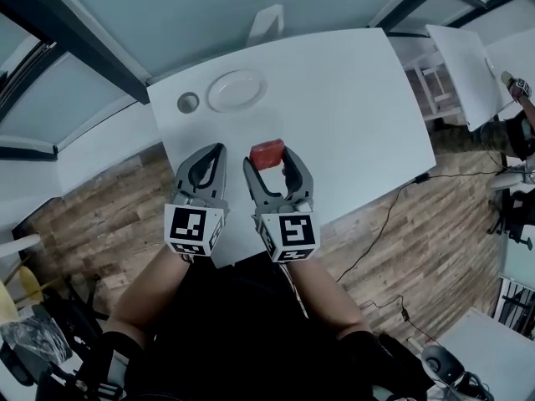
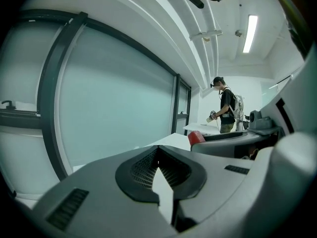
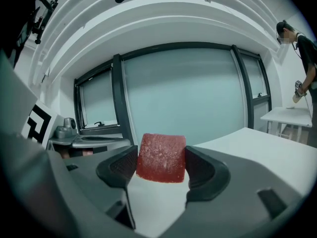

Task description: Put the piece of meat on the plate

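Overhead plus jaw-level views, common table (image 1: 351, 98)

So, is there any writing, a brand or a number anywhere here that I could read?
None: no word, number or brand can be read in any view.
The black-and-white squares on the left gripper and the right gripper are patterns, not letters.
The piece of meat, the plate and the table show no print.

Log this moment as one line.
right gripper: shut on meat | left gripper: shut, empty | plate: empty | step: meat not yet on plate
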Demonstrator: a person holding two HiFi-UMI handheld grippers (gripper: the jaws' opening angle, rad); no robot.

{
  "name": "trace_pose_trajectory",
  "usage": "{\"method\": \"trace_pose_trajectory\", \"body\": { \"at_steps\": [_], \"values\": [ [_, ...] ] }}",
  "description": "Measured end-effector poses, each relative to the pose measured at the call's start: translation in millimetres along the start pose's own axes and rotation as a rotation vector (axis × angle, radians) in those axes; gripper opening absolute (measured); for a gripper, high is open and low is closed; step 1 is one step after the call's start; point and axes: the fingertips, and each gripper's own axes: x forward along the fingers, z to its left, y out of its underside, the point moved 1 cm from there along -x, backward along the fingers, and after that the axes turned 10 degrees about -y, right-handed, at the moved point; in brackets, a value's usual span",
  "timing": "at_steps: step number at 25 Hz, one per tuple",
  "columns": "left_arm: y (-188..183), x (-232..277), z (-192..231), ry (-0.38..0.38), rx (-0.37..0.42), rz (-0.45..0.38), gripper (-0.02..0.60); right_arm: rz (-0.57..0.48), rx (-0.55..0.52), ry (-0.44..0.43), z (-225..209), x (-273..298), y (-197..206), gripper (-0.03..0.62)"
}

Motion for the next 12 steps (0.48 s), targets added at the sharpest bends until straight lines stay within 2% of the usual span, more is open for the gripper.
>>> {"method": "trace_pose_trajectory", "body": {
  "at_steps": [6,12],
  "values": [
    [5,27,7,0.014,0.006,0.012,0.003,0.039,0.0,0.014,-15,22,5,0.299],
    [23,56,38,-0.007,-0.01,0.051,0.003,0.086,-0.005,0.018,-25,62,22,0.301]
  ]
}}
